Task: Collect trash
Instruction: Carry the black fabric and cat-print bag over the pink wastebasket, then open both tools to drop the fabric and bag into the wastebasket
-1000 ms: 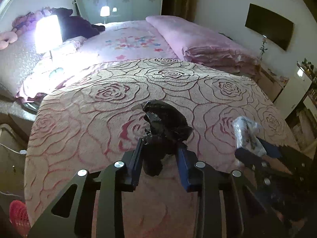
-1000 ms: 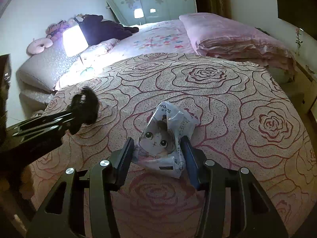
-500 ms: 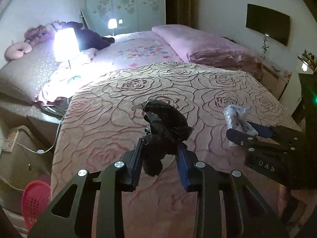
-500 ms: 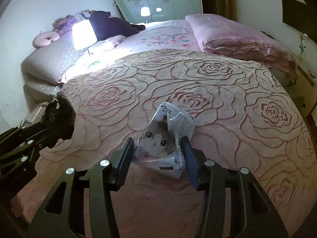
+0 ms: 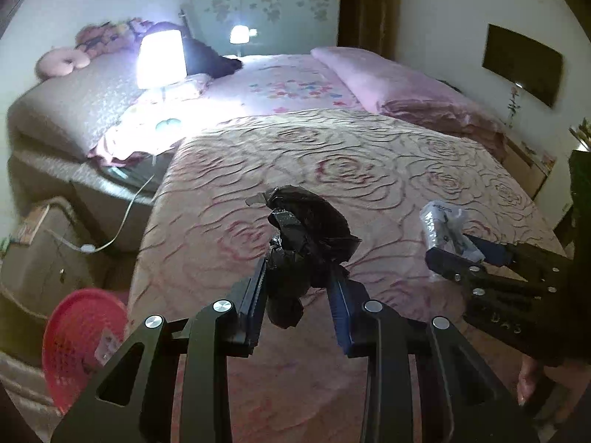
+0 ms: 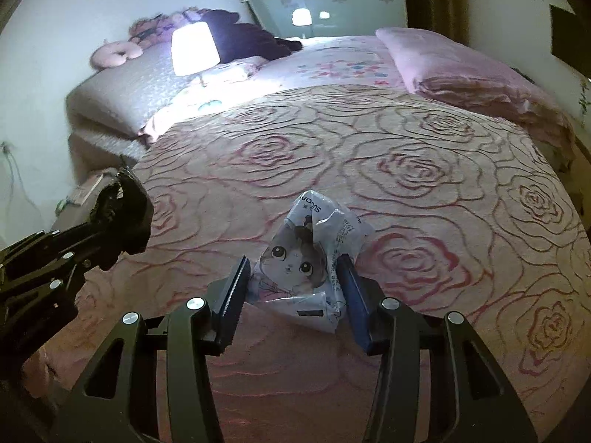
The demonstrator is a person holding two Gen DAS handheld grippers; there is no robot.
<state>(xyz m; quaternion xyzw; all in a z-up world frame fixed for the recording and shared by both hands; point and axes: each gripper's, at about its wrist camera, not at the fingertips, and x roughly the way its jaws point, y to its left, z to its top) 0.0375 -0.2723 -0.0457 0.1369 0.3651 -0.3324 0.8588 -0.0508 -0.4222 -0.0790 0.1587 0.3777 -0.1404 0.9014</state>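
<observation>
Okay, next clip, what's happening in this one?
A person with a handheld gripper in each hand is clearing trash off a bed. The left gripper has its jaws shut on a crumpled black bag; the right gripper is shut on a white cat-print wrapper. Both are held above the rose-patterned bedspread. A red basket sits on the floor beside the bed.

Crumpled black bag (image 5: 310, 236) and cat-printed white wrapper (image 6: 310, 258), both pinched aloft.

left tongs (image 5: 299, 288) clamped, right tongs (image 6: 293, 288) clamped, side by side
</observation>
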